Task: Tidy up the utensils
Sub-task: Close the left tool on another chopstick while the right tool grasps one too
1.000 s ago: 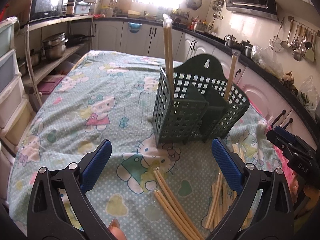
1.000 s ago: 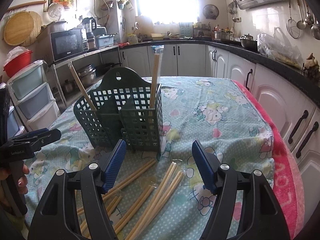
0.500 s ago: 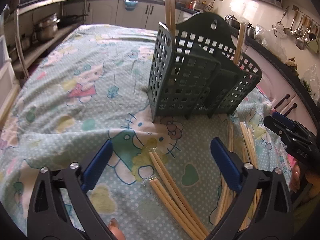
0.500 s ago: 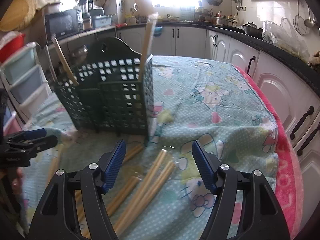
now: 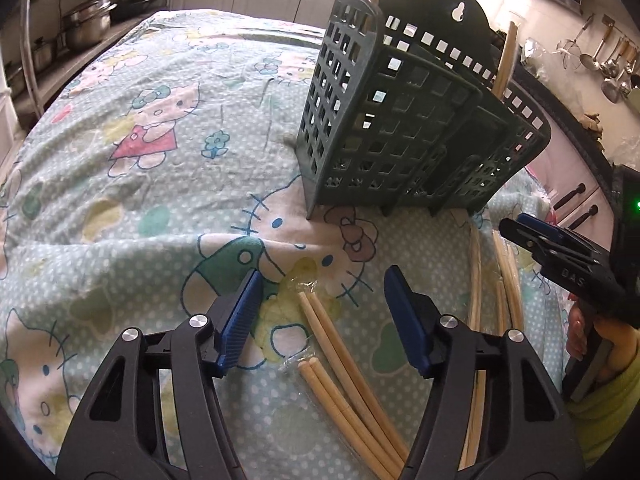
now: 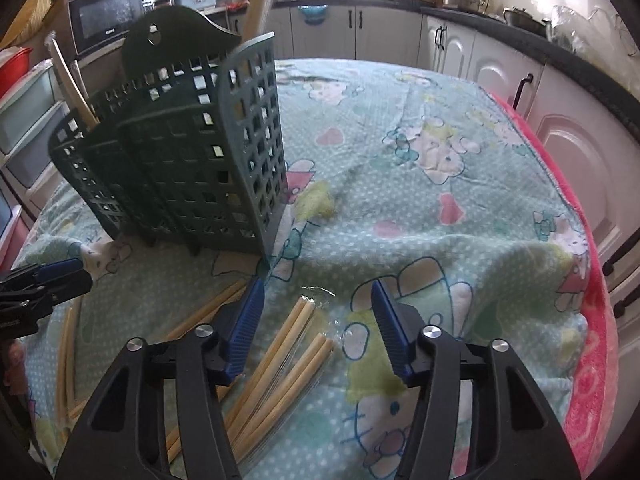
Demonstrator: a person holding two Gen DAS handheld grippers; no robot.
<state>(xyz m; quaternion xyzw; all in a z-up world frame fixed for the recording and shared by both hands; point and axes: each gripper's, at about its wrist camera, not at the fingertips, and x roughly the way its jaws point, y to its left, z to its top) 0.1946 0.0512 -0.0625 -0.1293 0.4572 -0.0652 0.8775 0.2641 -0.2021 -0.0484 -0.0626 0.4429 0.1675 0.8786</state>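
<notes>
A dark green lattice utensil holder (image 5: 404,128) stands on the Hello Kitty cloth; it also shows in the right wrist view (image 6: 180,160). Wrapped chopstick pairs stand in it at both ends (image 5: 505,60) (image 6: 70,80). More wrapped pairs lie flat in front. My left gripper (image 5: 324,320) is open, low over two pairs (image 5: 340,356). My right gripper (image 6: 318,328) is open, low over two pairs (image 6: 288,356). Each gripper shows in the other's view, the right (image 5: 560,248) and the left (image 6: 44,284).
More chopstick pairs lie between the grippers (image 5: 476,280) (image 6: 66,356). The cloth (image 5: 140,184) is rumpled into folds. A pink towel (image 6: 592,320) edges the table's right side. Kitchen cabinets and shelves ring the table.
Both grippers have moved forward and down towards the chopsticks on the cloth, and their jaws have narrowed somewhat. The holder looks larger and closer.
</notes>
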